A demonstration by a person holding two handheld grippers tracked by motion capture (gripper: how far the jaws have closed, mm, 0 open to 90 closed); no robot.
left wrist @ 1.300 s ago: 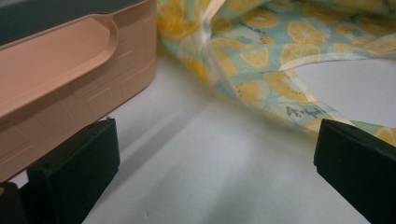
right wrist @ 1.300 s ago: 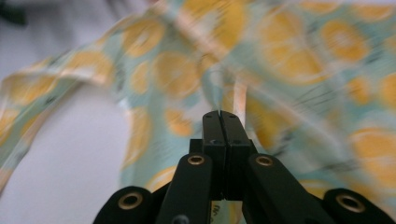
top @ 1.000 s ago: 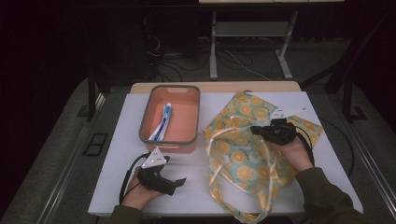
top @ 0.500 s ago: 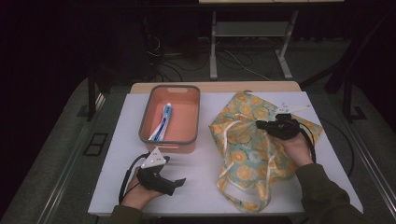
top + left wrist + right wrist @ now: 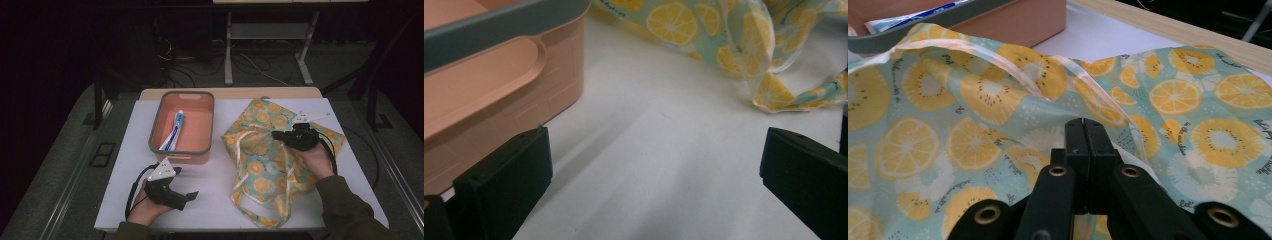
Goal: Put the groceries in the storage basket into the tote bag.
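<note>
A lemon-print cloth bag (image 5: 260, 150) lies bunched on the right half of the white table (image 5: 215, 180), its pale straps looping over it. My right gripper (image 5: 276, 135) sits over the bag's middle, pointing left, shut on a fold of the fabric; in the right gripper view the jaws (image 5: 1083, 125) meet with the bag (image 5: 948, 125) pinched at their tips. My left gripper (image 5: 192, 196) rests on the table near the front left, open, with nothing between its jaws (image 5: 654, 175). The bag's corner (image 5: 724, 30) lies beyond them.
A salmon-coloured tray (image 5: 182, 150) with a grey rim stands at the back left of the table and holds a blue and white tube (image 5: 176, 127). The tray's wall (image 5: 499, 65) is close to the left gripper's left jaw. A wooden edge (image 5: 230, 93) runs along the table's back.
The bag has been drawn together from a flatter spread into a tighter bunch, its lower part and straps pulled up. The right gripper shifted slightly. The left gripper stayed in place.
</note>
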